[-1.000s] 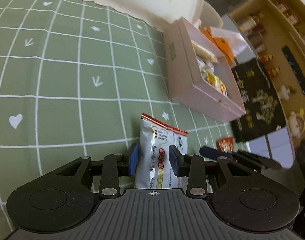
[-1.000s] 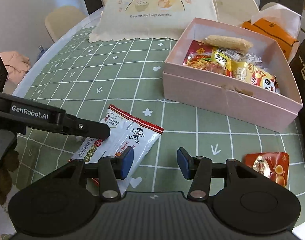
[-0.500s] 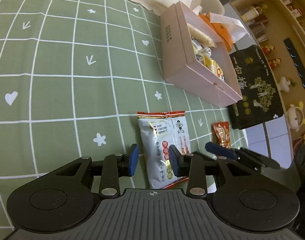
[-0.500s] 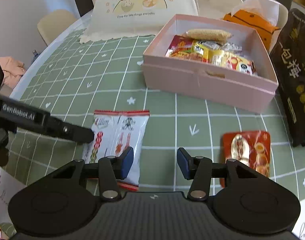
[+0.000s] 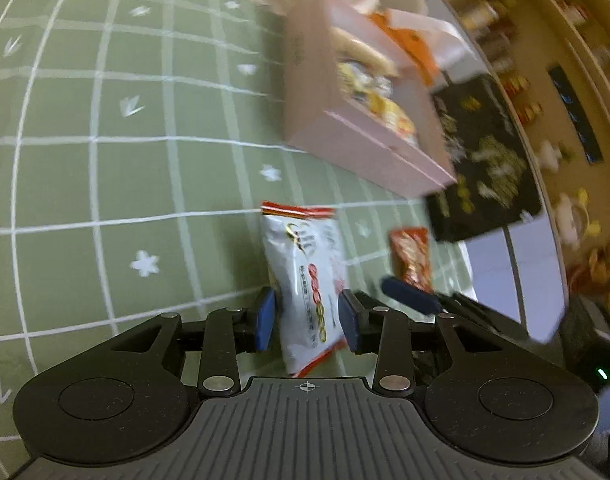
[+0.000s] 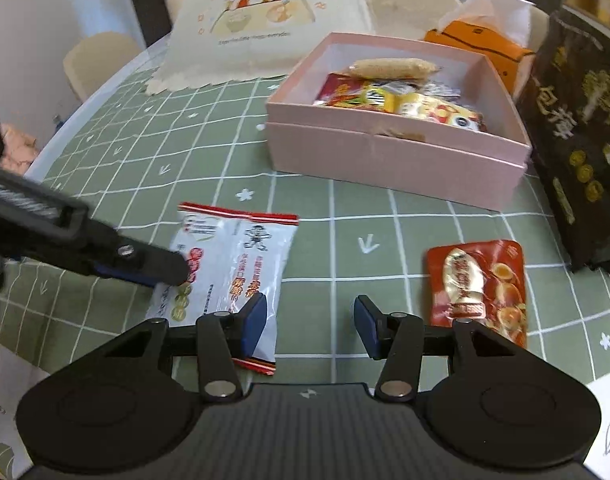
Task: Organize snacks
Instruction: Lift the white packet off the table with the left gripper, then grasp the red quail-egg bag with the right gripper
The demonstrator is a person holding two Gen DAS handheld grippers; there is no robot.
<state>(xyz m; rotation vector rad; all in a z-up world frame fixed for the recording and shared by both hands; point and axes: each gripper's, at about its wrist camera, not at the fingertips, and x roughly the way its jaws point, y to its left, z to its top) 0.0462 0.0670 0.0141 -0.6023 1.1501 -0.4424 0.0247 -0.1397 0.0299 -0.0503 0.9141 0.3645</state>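
The left hand-held gripper (image 5: 305, 322), jaws opening, straddles the white snack packet (image 5: 305, 276); pinch mid-packet firmly; the right hand-held gripper (image 6: 309, 326) hovers spread, empty

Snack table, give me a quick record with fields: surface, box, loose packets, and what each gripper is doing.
surface: green grid cloth
box: pink box, open, snacks inside
loose packets: white packet and red packet, both flat on the cloth, apart
left gripper: jaws opening, white packet between them
right gripper: open, nothing between the jaws, over the cloth between the two packets
other: black bag beside the box
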